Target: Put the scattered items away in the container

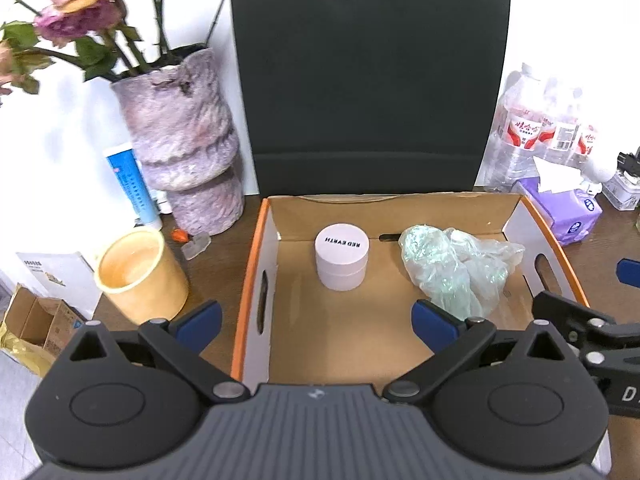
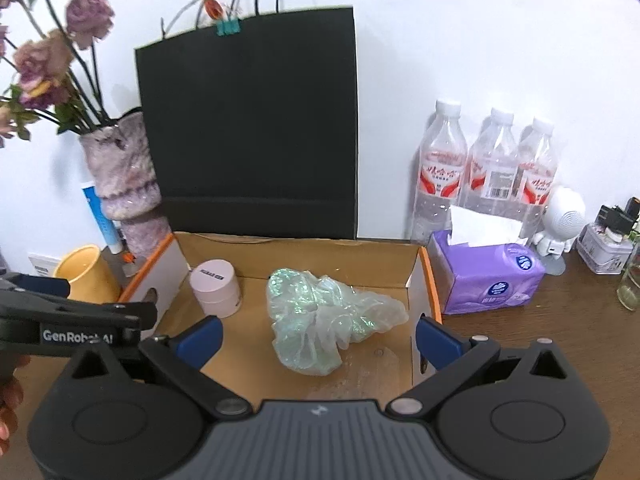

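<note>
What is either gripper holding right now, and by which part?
Nothing. The left gripper and the right gripper are both open and empty. The pink jar and the crumpled plastic bag lie free in the cardboard box.

The box [image 1: 256, 264] is plain brown cardboard inside, white outside, with an orange rim. Inside the box, a pale pink jar [image 1: 341, 262] carries black lettering on its lid, and beside the jar lies a crumpled, see-through bag [image 2: 328, 316] with a mint-green, pearly shimmer. Behind the box stands a flat black paper bag [image 2: 248, 128] with a teal clip [image 2: 227, 27] on its top edge. Left of the box are a mottled mauve-and-grey vase [image 1: 188, 148] of faded purple flowers [image 1: 76, 20], a yellow cup [image 1: 140, 276] and a white-and-blue tube [image 1: 132, 184]. Right of the box sit a purple tissue pack [image 2: 488, 284] and clear bottles [image 2: 486, 168] with red-and-white labels. The worktop [image 2: 560, 340] is dark brown wood. Both tools have black arms and blue fingertips [image 2: 202, 338].
</note>
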The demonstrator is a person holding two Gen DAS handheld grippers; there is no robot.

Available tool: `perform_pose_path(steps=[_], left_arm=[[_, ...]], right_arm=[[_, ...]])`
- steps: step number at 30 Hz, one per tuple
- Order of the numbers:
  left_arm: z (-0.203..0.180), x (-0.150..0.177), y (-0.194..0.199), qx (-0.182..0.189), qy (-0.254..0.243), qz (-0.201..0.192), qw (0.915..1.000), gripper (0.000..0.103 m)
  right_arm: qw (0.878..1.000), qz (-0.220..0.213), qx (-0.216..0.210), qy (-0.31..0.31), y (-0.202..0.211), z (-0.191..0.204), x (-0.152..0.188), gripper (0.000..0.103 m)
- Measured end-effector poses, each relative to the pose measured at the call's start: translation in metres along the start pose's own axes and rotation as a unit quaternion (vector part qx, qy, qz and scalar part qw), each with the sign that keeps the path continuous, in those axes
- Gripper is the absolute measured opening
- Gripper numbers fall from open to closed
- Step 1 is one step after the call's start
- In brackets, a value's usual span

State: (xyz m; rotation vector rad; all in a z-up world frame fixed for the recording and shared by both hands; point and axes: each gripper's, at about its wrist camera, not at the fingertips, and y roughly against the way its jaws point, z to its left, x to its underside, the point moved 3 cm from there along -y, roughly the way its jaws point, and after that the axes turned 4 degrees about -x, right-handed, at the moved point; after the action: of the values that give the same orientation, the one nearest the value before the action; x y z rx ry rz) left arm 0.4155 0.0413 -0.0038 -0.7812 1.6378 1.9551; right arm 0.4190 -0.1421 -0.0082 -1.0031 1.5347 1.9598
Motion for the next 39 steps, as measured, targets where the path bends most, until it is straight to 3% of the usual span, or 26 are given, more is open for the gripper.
perform_pose_path(steps=[5,19,28,35,39], left_arm=[[0.008,0.007,0.026,-0.004,0.007,-0.011,0.9999,0.103],[0.020,0.030,0.113,0.027,0.017,-0.064,0.9975,0.103],[0.026,0.066,0.159,0.053,0.011,-0.080,0.9953,0.103],[0.037,0.104,0.190,0.070,0.045,-0.089,0.9925,0.103],[0.036,0.121,0.205,0.077,0.036,-0.094,0.9919,0.103]], right_arm=[[1.000,0.004,-0.001,0.008,0.026,0.008,0.004,0.103],[0.999,-0.019,0.011,0.036,0.108,0.030,0.018,0.103],[0.998,-0.034,0.002,0.047,0.158,0.038,0.039,0.103],[0.998,-0.039,-0.013,0.044,0.192,0.037,0.069,0.103],[0.998,-0.043,-0.026,0.049,0.209,0.041,0.088,0.103]])
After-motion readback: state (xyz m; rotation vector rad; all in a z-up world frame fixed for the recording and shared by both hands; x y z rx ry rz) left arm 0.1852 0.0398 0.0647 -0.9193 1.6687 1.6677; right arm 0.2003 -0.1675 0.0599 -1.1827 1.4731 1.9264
